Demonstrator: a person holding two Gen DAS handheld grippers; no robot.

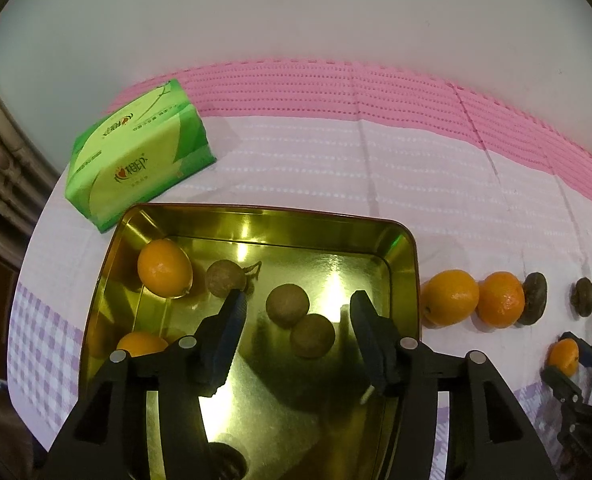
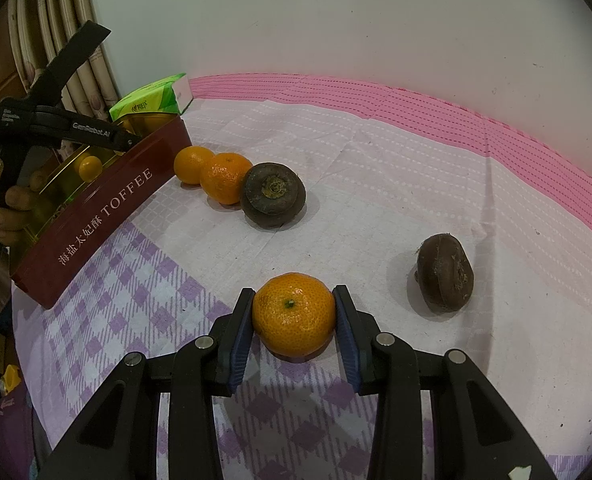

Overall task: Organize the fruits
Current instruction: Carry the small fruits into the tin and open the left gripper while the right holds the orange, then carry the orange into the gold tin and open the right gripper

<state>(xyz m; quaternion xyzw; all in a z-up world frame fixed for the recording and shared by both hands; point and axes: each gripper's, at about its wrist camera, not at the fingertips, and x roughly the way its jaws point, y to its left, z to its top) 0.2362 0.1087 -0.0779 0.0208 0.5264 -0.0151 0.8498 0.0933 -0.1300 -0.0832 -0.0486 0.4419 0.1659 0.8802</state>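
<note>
My left gripper [image 1: 297,300] hangs open over a gold-lined toffee tin [image 1: 264,216]. Below its spread fingers lie two round brown fruits [image 1: 287,305], touching neither pad. A third brown fruit [image 1: 226,278] and two oranges [image 1: 164,268] also lie in the tin. My right gripper [image 2: 294,292] is shut on a mandarin [image 2: 294,316] that rests on the checked cloth. Right of the tin [image 2: 96,216], two oranges [image 2: 226,178] and a dark brown fruit [image 2: 274,194] sit in a row. Another dark brown fruit [image 2: 445,272] lies apart, to the right.
A green tissue pack [image 1: 136,152] lies behind the tin's far left corner. A white wall [image 2: 335,20] closes off the table behind the pink cloth border [image 2: 375,96]. A person's hand [image 2: 12,200] holds the left gripper's handle beside the tin.
</note>
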